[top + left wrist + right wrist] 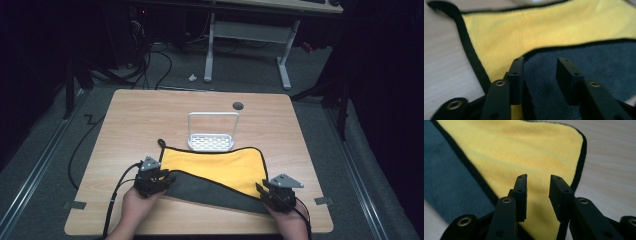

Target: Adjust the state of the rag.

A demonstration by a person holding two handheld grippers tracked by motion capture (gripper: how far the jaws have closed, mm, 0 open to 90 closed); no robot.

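**Cloth lying wide across the near half of the table**

The yellow cloth (220, 167) sits in the lower middle of the high view, long axis running left to right, its grey underside folded up along the bottom edge. Its black-trimmed top edge touches the white rack (212, 134) above it. My left gripper (167, 178), at the cloth's lower left corner, has its jaws spread over the grey flap (574, 75), pinching nothing. My right gripper (261, 189), at the lower right corner, is likewise spread above the yellow pile (524, 157), empty.
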